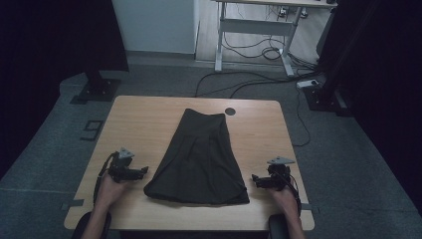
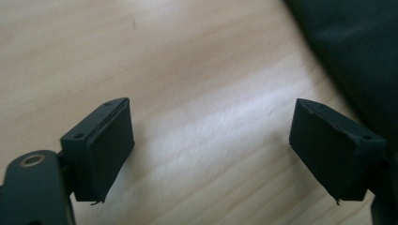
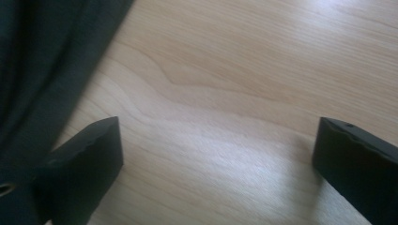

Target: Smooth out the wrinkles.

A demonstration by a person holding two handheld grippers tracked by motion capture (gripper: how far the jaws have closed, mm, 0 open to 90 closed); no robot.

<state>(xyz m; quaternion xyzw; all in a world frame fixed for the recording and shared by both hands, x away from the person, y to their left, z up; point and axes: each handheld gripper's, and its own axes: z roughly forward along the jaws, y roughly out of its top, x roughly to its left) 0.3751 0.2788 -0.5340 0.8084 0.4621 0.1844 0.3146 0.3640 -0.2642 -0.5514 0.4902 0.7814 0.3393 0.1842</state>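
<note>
Dark skirt flat on the worktop between two open tools.

The worktop is pale wood, and both tools rest low over it near its front edge. The skirt lies flat between them, narrow waist far from the tools and wide hem near them; its hem corners are just beside each tool, not touching either. The left tool, at the hem's left corner, points toward the skirt with jaws wide and only bare wood between them. The right tool, at the hem's right corner, likewise points inward, jaws wide with nothing in them. A small dark round spot sits beyond the waist, well apart from both tools.
</note>
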